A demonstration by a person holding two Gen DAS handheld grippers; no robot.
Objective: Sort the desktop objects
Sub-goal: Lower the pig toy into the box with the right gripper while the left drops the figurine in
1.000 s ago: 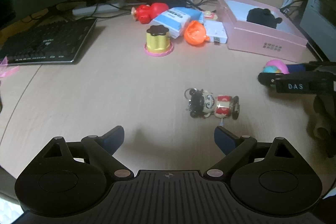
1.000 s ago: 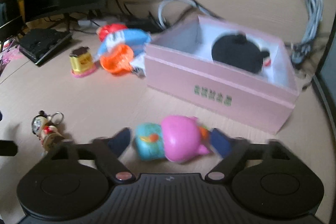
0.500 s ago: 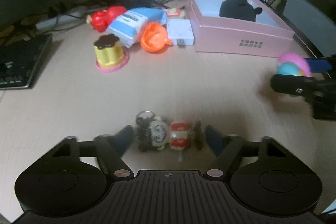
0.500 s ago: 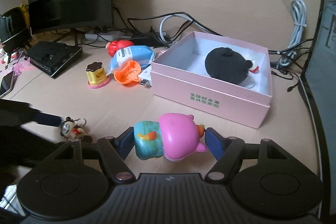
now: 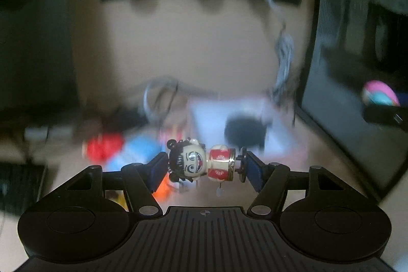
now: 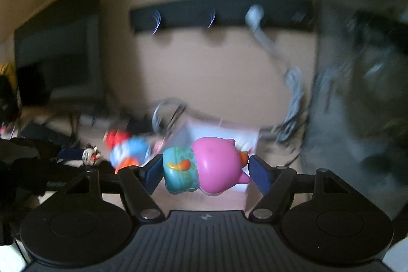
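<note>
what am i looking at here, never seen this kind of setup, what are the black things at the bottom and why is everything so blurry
These are two handheld grippers, one in each of a person's hands, not a robot arm. Each carries a fisheye camera that looks forward along its two fingers, so the black shape at the bottom of each picture is the gripper's own body.

The left wrist view shows the left gripper shut on a small keychain figurine with a black-haired grinning face and a red and white body. The right wrist view shows the right gripper shut on a pink and teal toy figure, lying sideways between the blue finger pads.

The background is smeared, most likely by camera motion. Behind, you can just make out a pink box with something black inside, a red toy, cables and dark screens.
</note>
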